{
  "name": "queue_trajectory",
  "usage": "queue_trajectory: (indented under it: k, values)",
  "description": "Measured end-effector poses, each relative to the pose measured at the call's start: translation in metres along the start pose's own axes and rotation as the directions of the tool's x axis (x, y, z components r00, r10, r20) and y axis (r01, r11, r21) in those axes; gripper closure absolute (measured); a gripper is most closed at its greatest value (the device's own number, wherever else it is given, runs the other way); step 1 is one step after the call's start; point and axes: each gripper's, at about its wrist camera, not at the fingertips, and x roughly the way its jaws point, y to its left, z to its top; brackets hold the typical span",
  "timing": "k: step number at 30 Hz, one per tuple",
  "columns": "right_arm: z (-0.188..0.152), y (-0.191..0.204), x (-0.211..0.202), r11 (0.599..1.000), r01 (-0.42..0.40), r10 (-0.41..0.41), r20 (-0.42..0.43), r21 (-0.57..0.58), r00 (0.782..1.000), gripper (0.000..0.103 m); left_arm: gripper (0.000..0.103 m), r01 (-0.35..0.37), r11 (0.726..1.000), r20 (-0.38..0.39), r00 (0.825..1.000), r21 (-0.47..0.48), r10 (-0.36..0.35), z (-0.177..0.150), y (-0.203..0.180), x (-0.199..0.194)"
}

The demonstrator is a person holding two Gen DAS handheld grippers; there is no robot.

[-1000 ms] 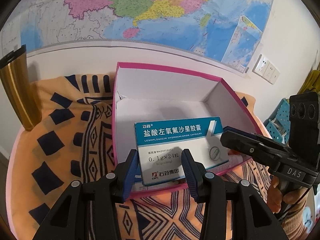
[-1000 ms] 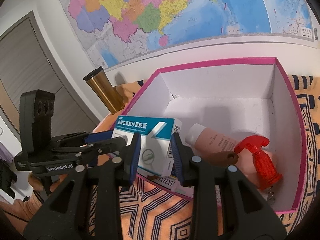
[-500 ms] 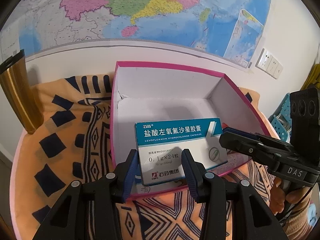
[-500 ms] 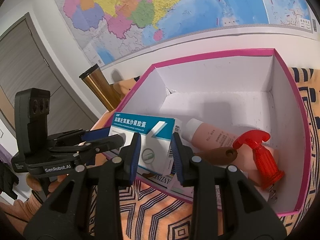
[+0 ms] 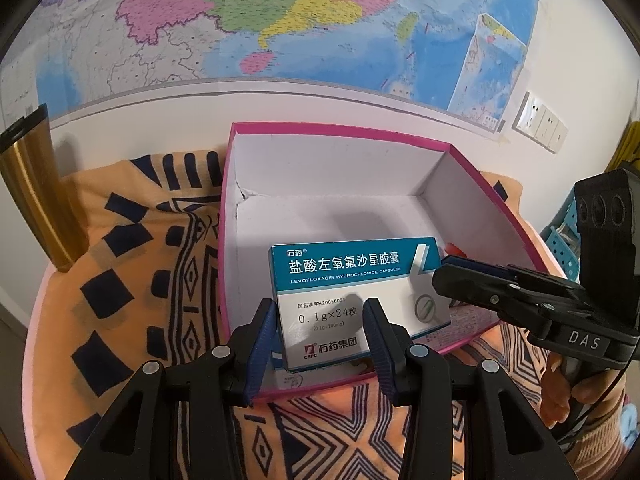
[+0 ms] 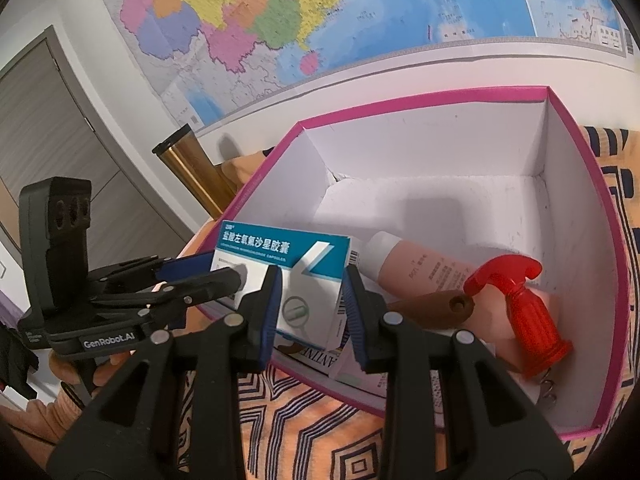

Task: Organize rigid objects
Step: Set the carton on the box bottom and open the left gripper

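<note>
Nothing has shifted this past second — both claws, left (image 5: pixel 322 330) and right (image 6: pixel 310 310), stay clamped on the carton (image 5: pixel 356 300) between their pads (over the box's (image 5: pixel 340 130) near rim), so placement is pending.

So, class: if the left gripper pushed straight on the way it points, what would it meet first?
The left gripper already holds the medicine box between its fingers; beyond that, probably the white floor of the pink box, though depth is unclear.
</note>
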Motion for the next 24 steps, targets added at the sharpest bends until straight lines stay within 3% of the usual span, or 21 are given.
queue_trajectory:
  k: [14, 24]
  values:
    - [0.000, -0.001, 0.009, 1.000, 0.025, -0.025, -0.026, -0.010, 0.999, 0.068, 0.059, -0.007, 1.000, -0.004, 1.000, 0.005, 0.007, 0.001, -0.001, 0.004]
    - [0.000, -0.001, 0.016, 0.997, 0.070, -0.072, -0.048, -0.039, 0.996, 0.067, 0.051, -0.017, 1.000, 0.006, 1.000, 0.010, 0.017, 0.003, -0.002, 0.002]
